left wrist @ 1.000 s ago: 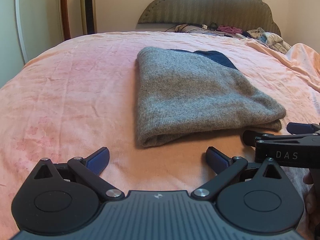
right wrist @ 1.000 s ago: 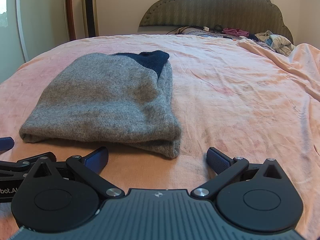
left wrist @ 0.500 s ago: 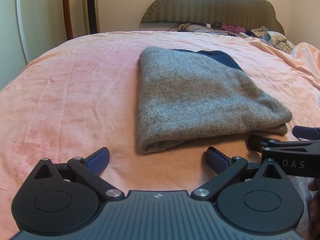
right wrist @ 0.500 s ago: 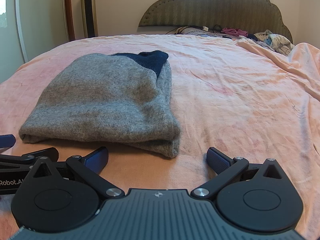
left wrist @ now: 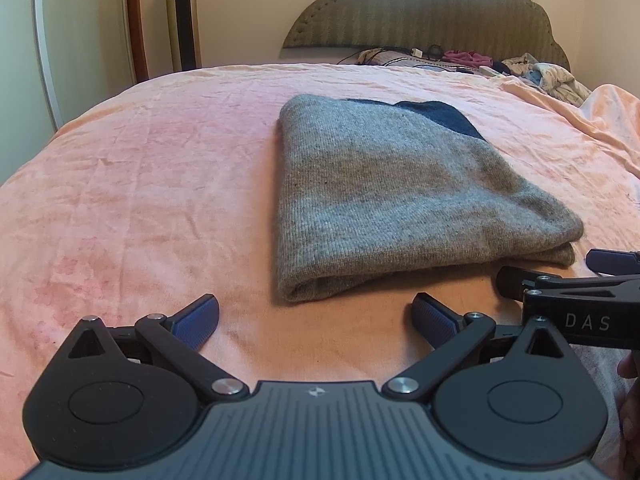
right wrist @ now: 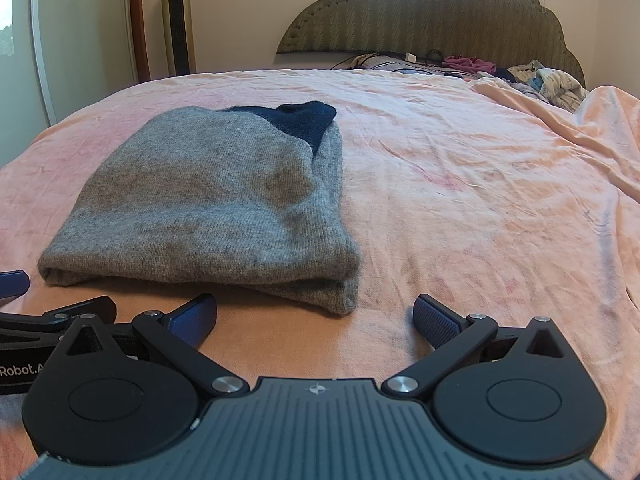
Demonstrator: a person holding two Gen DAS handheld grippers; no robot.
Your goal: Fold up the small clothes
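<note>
- One folded grey sweater [left wrist: 384, 200] lies flat on the pink bedsheet [left wrist: 140, 200], and it shows one dark blue patch [right wrist: 304, 120] at its far end.
- My left gripper [left wrist: 316, 316] is wide open and holds nothing; it is just before the sweater's near edge.
- My right gripper [right wrist: 316, 316] is also wide open and holds nothing, near the sweater's near right corner.
- Two grippers, four blue pads [right wrist: 192, 320], none touching the sweater.
</note>
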